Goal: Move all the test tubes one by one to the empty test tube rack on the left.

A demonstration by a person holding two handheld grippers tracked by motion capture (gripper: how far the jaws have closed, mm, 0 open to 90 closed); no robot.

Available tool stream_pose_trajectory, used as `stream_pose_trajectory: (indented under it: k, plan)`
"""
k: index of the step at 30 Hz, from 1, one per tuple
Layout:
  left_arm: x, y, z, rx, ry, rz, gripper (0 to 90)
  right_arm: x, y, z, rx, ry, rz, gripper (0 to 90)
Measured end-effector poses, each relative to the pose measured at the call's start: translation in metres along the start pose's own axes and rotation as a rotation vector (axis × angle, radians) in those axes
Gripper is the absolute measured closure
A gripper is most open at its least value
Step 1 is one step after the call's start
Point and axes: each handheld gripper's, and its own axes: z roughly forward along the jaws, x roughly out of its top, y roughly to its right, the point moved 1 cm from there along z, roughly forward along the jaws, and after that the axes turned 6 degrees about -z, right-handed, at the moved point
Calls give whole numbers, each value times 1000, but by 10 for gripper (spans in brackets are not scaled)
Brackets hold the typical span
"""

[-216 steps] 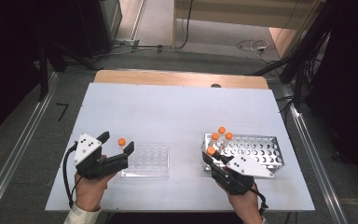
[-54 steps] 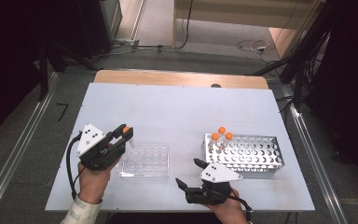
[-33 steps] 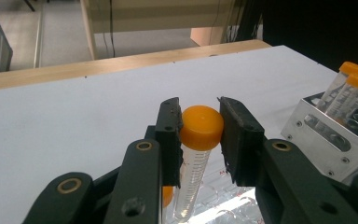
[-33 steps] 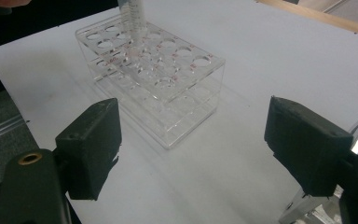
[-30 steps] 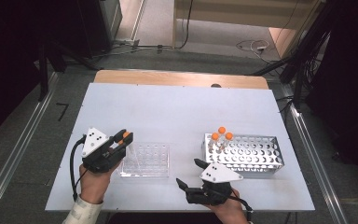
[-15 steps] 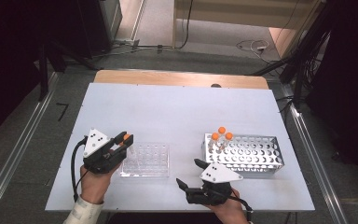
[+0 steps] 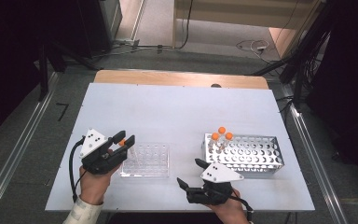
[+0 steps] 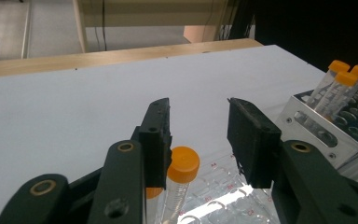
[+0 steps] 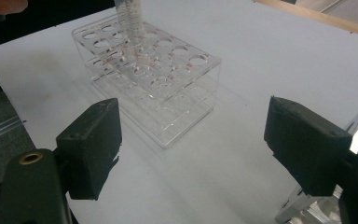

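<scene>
Inside metal rack [image 7: 256, 157], three orange-capped tubes [image 7: 221, 138] stand.

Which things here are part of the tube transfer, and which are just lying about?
In the job:
- orange-capped tube between the open left gripper jaws
- clear rack
- metal rack with three capped tubes
- right gripper, open

Just about:
- wooden board
- floor cables

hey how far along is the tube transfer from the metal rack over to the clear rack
Early on. One orange-capped tube stands in the clear rack, apparently just set down: the left gripper is open around its cap, not clamping it. Three capped tubes wait in the metal rack. The right gripper is open and empty, near the table's front edge. Left: three more transfers.
</scene>
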Motion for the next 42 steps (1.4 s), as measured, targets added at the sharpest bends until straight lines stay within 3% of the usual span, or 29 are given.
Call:
stream_pose_trajectory:
  k: [3, 6, 9, 25, 37, 42]
  plan:
    - [1, 3, -2, -31, 14, -17, 478, 0, 2, -1, -8, 6, 6, 180]
    - [3, 7, -1, -100, 13, -43, 355, 0, 5, -3, -18, 11, 14, 184]
    - [3, 12, 0, -117, 8, -38, 249, -1, 10, -6, -32, 13, 16, 184]
    - [0, 22, 1, -129, -6, -6, 237, -6, 44, -24, -139, 44, 90, 197]
    - [-1, 25, 3, -134, -19, 5, 238, -18, 81, -27, -299, 42, 147, 216]
    - [-1, 26, 3, -133, -20, 3, 239, -23, 93, -24, -339, 45, 178, 267]
